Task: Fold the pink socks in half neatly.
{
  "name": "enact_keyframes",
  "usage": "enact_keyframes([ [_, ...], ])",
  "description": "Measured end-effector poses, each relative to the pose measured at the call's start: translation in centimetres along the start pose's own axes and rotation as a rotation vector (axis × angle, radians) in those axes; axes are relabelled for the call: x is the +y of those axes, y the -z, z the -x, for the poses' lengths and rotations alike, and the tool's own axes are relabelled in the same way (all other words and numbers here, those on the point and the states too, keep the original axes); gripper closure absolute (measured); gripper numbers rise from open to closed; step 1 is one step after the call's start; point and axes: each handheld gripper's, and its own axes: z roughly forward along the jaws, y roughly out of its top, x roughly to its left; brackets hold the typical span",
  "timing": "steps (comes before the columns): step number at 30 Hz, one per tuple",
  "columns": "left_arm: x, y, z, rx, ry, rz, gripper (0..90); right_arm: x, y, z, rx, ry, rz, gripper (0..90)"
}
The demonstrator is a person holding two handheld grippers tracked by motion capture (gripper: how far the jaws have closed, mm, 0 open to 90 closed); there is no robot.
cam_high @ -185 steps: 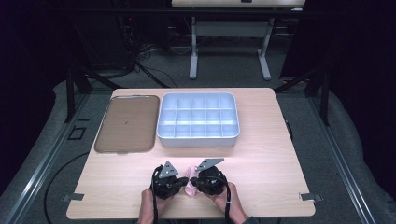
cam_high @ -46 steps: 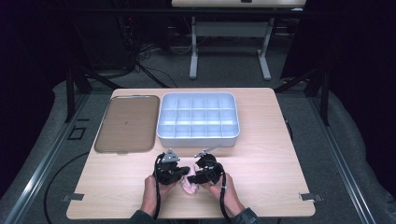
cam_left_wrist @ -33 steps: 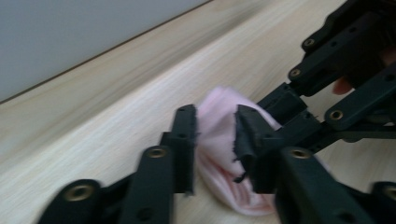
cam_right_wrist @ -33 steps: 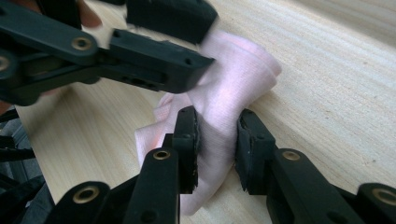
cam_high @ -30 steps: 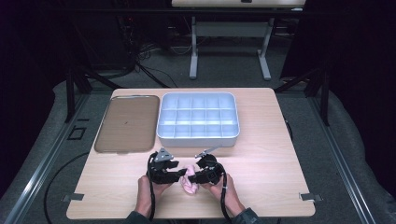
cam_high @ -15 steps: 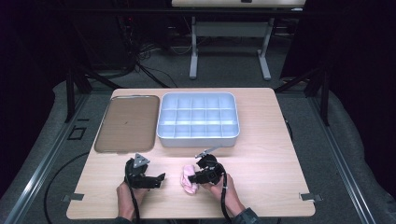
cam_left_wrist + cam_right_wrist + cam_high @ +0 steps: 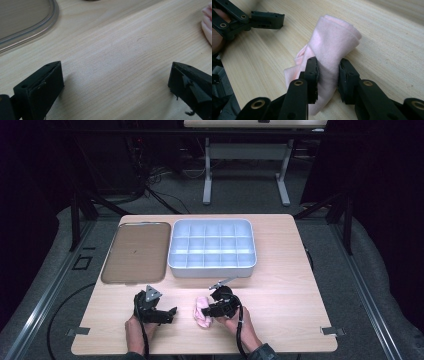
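Pink cloth [image 7: 332, 47] pinched between right gripper [image 7: 328, 72] jaws, on table [image 7: 280, 295]

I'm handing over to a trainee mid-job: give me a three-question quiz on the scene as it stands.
1. True or false: the left tongs grip the pink cloth.
2. Which tongs are shut on that cloth: A left, B right?
3. What lies left of the compartment tray on the table?

Key:
1. False; they stand open over bare wood.
2. B.
3. The flat lid.
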Motion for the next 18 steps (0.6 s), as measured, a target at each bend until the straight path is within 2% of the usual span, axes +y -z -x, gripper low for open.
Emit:
enact_keyframes([
  [18, 0.03, -0.01, 0.04, -0.001, -0.007, 0.004, 0.3, -0.10, 0.03, 0.10, 0.005, 0.005, 0.003, 71.4],
])
